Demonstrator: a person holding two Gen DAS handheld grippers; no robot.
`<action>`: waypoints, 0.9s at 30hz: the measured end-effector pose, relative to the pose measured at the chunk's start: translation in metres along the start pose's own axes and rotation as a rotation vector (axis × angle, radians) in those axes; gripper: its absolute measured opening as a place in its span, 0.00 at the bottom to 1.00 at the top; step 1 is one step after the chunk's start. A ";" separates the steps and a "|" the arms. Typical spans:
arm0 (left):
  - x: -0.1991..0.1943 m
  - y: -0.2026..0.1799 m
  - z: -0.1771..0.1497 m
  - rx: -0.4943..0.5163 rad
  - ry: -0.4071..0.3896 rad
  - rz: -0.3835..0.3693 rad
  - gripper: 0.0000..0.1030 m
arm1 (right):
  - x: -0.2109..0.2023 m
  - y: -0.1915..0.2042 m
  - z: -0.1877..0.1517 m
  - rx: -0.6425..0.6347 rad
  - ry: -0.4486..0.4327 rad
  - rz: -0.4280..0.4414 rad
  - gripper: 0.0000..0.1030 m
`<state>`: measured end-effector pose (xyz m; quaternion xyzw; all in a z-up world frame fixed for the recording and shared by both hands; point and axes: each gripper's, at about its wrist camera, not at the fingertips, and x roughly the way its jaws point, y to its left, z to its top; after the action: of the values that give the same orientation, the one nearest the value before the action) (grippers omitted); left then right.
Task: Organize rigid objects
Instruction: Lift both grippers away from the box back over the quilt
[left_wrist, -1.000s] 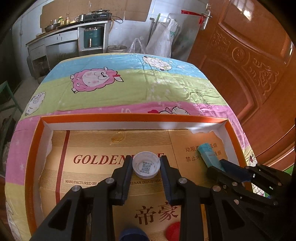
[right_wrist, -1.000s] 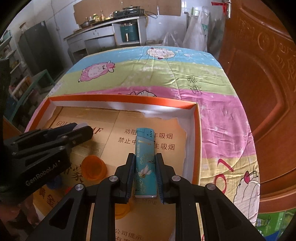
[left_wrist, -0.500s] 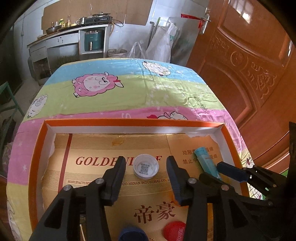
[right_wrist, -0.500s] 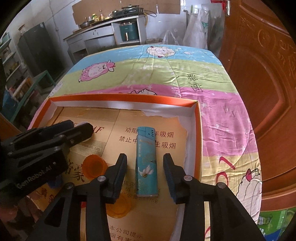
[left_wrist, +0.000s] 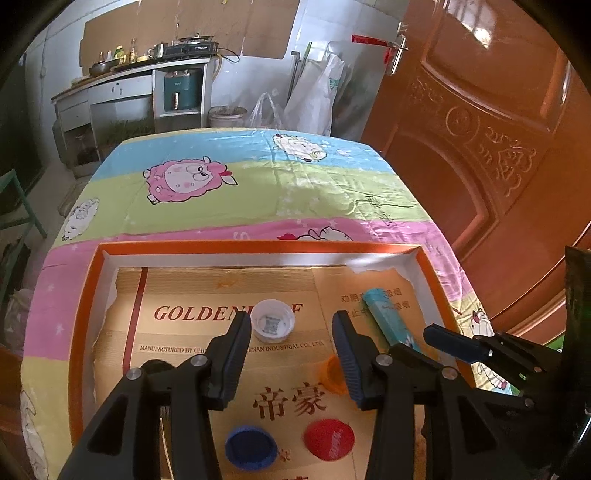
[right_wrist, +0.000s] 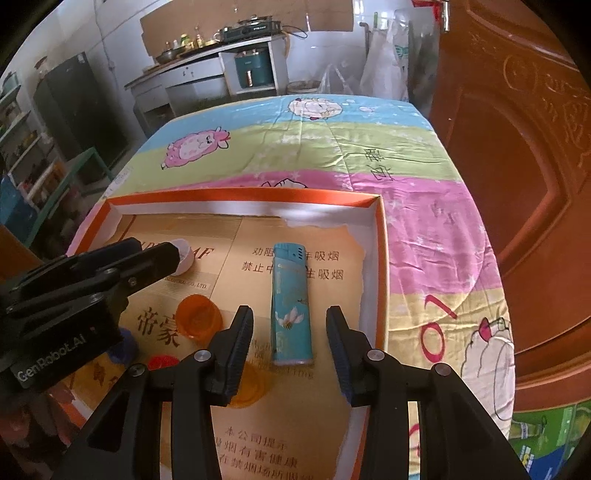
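Orange-rimmed tray (right_wrist: 381, 258), lighter (right_wrist: 291, 302) near right wall

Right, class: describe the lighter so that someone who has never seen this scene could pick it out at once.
Find the shallow orange-rimmed box on the cartoon-sheep tablecloth. Near its right wall, lying flat on the gold printed lining, is the lighter, in front of the open right hand-held gripper. It is the only long, teal, rectangular thing there; its neighbours are round bottle caps.

A table under a striped sheep-print cloth (left_wrist: 258, 192) carries one orange-rimmed box (left_wrist: 258, 246), set at the near end, its edges lying on the pink and yellow stripes.
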<state>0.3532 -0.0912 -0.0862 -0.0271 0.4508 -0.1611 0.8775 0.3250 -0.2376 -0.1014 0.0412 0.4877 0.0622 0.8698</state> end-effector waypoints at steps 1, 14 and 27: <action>-0.003 -0.001 -0.001 0.001 -0.004 -0.001 0.44 | -0.002 0.000 -0.001 0.001 -0.002 -0.001 0.41; -0.033 -0.003 -0.018 0.007 -0.023 -0.006 0.44 | -0.027 0.008 -0.015 0.005 -0.018 -0.009 0.41; -0.071 0.007 -0.042 -0.019 -0.048 -0.011 0.44 | -0.058 0.019 -0.040 0.012 -0.029 -0.019 0.41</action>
<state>0.2826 -0.0582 -0.0571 -0.0417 0.4310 -0.1608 0.8869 0.2594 -0.2273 -0.0712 0.0428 0.4757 0.0503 0.8771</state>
